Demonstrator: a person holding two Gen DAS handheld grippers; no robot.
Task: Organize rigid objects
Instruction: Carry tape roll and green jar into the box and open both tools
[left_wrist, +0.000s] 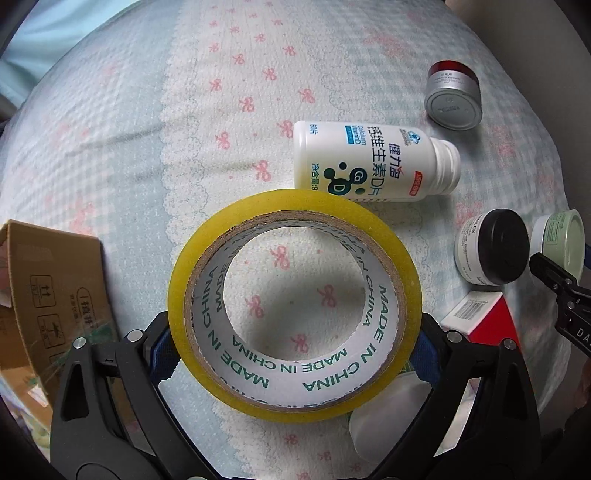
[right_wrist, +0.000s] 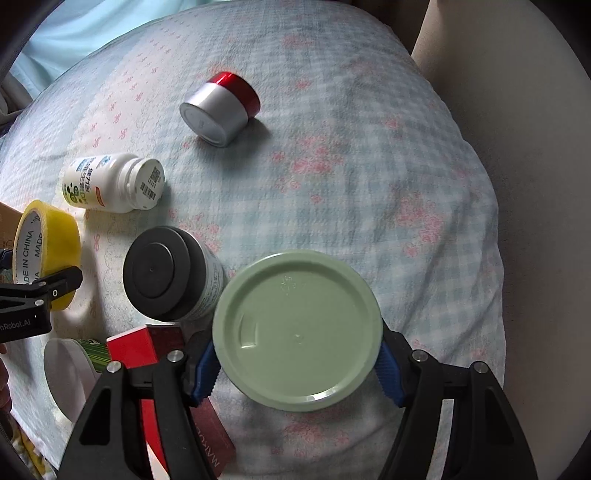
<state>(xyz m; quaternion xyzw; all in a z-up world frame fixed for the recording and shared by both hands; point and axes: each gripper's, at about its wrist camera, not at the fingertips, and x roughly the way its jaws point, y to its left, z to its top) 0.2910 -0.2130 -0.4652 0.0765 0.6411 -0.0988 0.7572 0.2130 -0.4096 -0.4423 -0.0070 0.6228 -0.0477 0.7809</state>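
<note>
A yellow roll of tape (left_wrist: 295, 206) is pinched across its width by my left gripper (left_wrist: 295, 343), blue pads on both sides, and hangs a little above the patterned cloth. The same roll (right_wrist: 55, 229) shows at the left edge of the right wrist view. My right gripper (right_wrist: 297, 369) is shut on a jar with a pale green lid (right_wrist: 299, 328), pads against the rim on each side. A white pill bottle (left_wrist: 369, 162) lies on its side beyond the tape. A black-lidded jar (right_wrist: 162, 273) stands just left of the green one.
A silver jar with a red cap (right_wrist: 221, 107) lies tipped over farther back. A red box (right_wrist: 136, 347) and a translucent-lidded container (right_wrist: 66, 373) sit near the grippers. An open cardboard box (left_wrist: 55, 288) is at the left, past the bed cloth (left_wrist: 184, 110).
</note>
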